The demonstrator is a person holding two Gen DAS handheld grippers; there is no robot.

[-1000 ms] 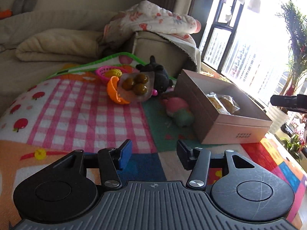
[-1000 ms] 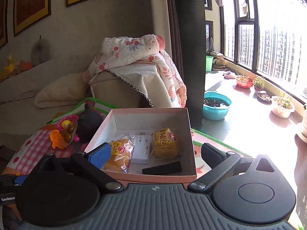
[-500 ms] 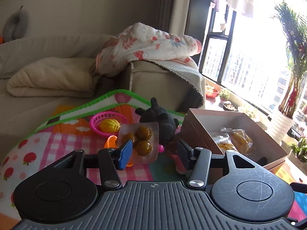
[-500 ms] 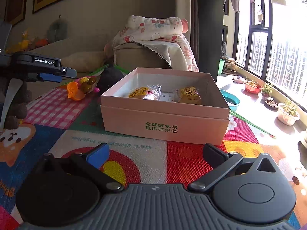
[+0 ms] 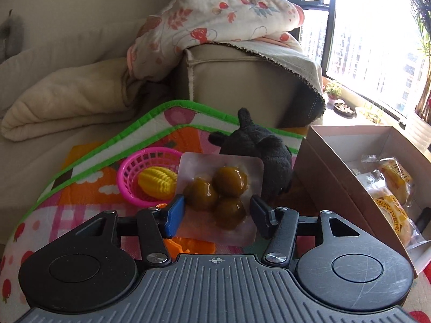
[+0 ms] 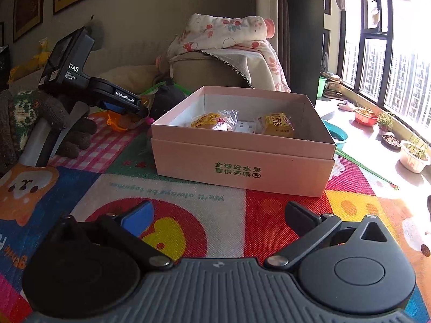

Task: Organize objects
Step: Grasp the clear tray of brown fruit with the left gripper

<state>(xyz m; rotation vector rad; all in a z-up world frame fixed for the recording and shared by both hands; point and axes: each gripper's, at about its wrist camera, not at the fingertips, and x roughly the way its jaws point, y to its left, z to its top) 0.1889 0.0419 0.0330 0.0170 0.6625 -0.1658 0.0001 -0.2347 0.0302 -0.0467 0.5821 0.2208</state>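
On the colourful play mat (image 6: pixel 172 196) the pink cardboard box (image 6: pixel 242 161) stands open, its long side facing the right gripper (image 6: pixel 218 215), with wrapped yellow snacks (image 6: pixel 274 125) inside. That gripper hovers low over bare mat near the box, jaws wide apart, holding nothing. Left of the box, the left gripper (image 5: pixel 217 208) has its jaws open on both sides of a clear packet of brown balls (image 5: pixel 221 193); whether they touch it I cannot tell. The packet tilts up, its long axis running away from the camera. Just behind are a black plush toy (image 5: pixel 264 148) and a pink basket (image 5: pixel 140 169).
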